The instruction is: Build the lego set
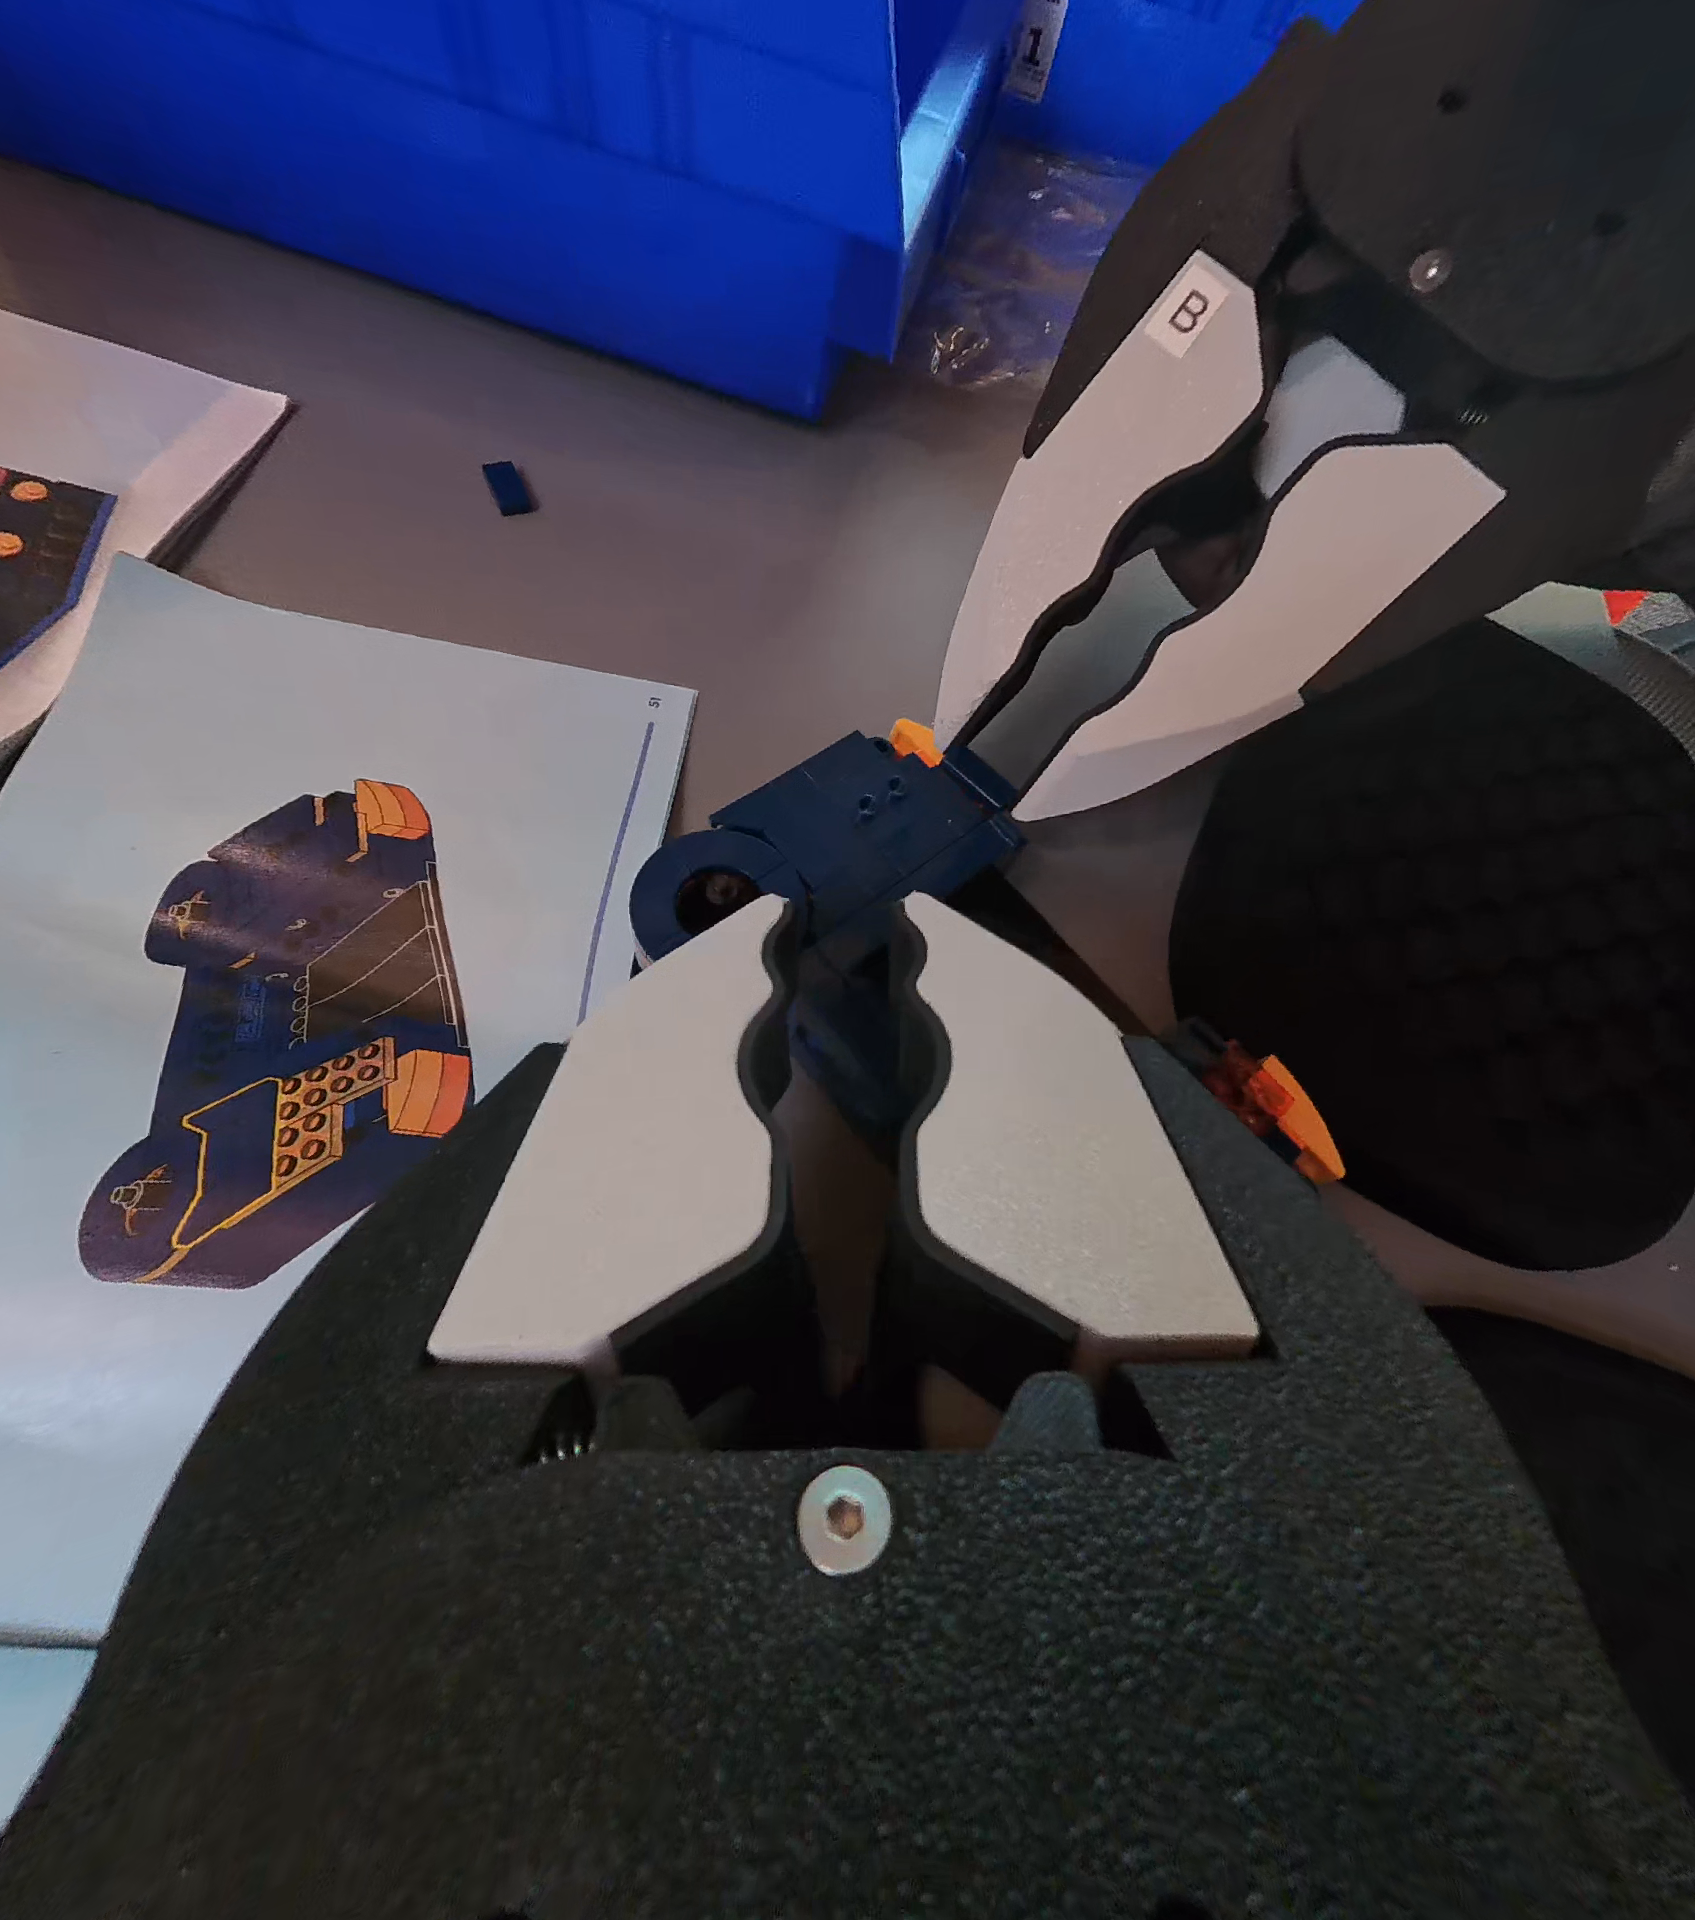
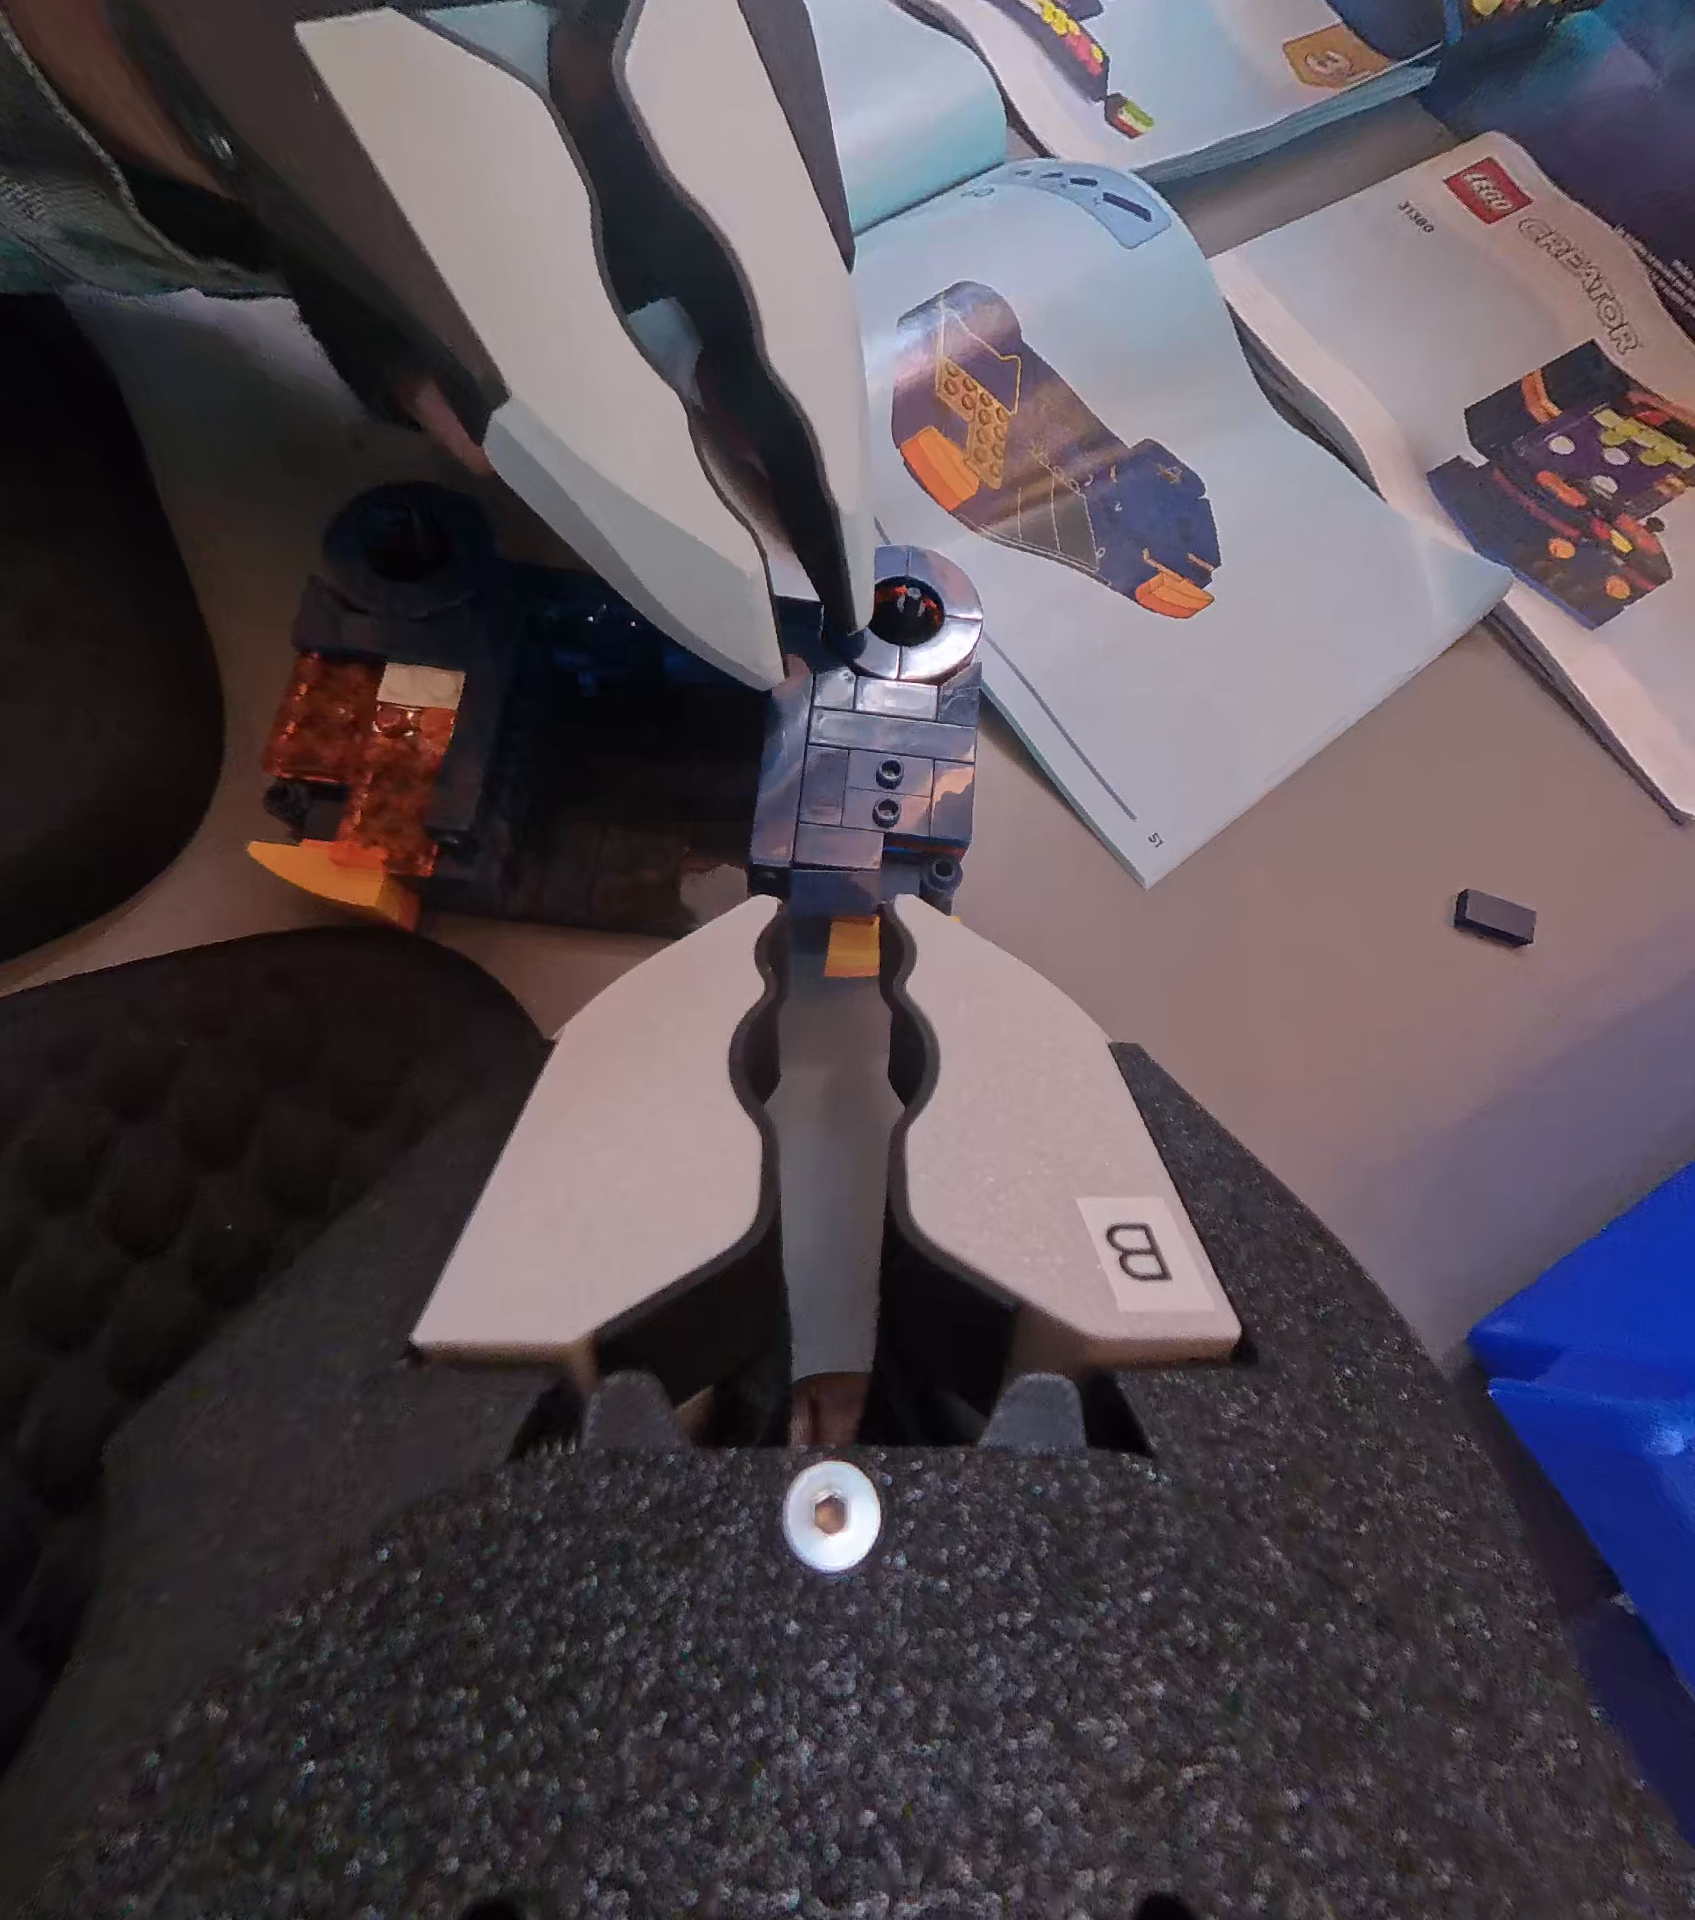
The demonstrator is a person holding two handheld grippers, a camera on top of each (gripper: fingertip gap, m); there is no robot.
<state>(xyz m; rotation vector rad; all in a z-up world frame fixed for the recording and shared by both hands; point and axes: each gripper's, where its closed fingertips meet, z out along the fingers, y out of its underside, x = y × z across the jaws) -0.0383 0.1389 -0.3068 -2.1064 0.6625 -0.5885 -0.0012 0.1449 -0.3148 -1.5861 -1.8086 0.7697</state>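
A dark blue lego assembly [image 1: 853,821] with a round ring at one end and a small orange piece [image 1: 914,740] at the other is held between both grippers above the table. My left gripper [image 1: 848,920] is shut on its ring end. My right gripper [image 1: 978,774] comes in from the upper right and is shut on the orange end. In the right wrist view the assembly [image 2: 864,769] sits between my right gripper [image 2: 827,920] and the left gripper [image 2: 812,634]. A second section with orange translucent bricks [image 2: 365,748] lies beside it; I cannot tell whether they are joined.
An open instruction booklet [image 1: 303,935] lies on the grey table, also in the right wrist view [image 2: 1134,499], with a second booklet [image 2: 1549,468] beside it. A loose dark blue tile [image 1: 508,486] lies alone [image 2: 1494,916]. Blue bins [image 1: 510,156] stand behind. A black textured pad [image 2: 147,1195] lies close by. My hands' fingertips stand some 5 cm from each other. From either gripper's tips it is about 15 cm to the loose dark blue tile [image 1: 508,486]. My right wrist view [image 2: 1493,911] looks at it from another angle.
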